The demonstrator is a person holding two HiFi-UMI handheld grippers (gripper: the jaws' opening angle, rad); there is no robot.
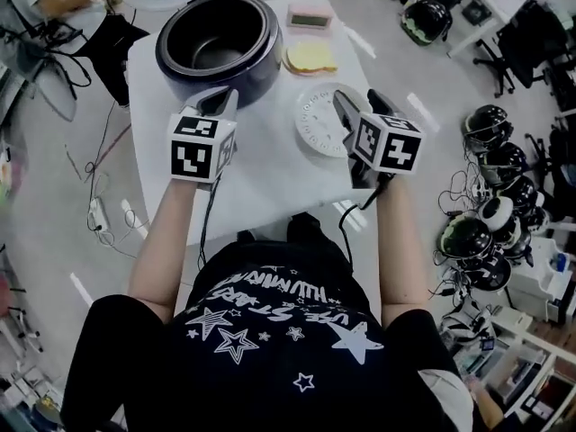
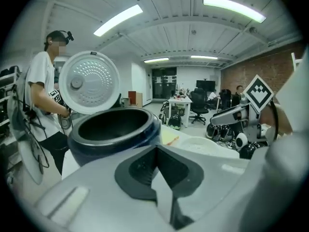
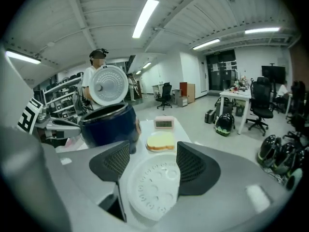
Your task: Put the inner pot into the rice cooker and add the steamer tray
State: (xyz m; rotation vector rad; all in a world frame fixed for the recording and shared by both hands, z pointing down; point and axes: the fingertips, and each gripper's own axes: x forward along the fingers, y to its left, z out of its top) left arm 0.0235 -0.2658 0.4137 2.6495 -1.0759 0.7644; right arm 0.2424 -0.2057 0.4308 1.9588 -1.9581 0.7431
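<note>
The dark blue rice cooker [image 1: 171, 57] stands at the table's far left with its white lid [image 2: 89, 81] up. Its inside is dark, and I cannot tell an inner pot apart from the body. The white round steamer tray [image 1: 315, 124] lies flat on the table to the cooker's right. My right gripper [image 1: 358, 102] hovers over the tray's right part, open; in the right gripper view the tray [image 3: 152, 187] shows between the pads, untouched. My left gripper [image 1: 220, 103] is just in front of the cooker [image 2: 113, 129], its pads [image 2: 140, 168] meeting at the tips, with nothing in them.
A yellow sponge-like slab on a plate [image 1: 310, 58] and a pink timer [image 1: 309, 13] sit behind the tray. The white table [image 1: 261, 178] is small, with cables and helmets on the floor around it. A person [image 2: 41, 95] stands behind the cooker lid.
</note>
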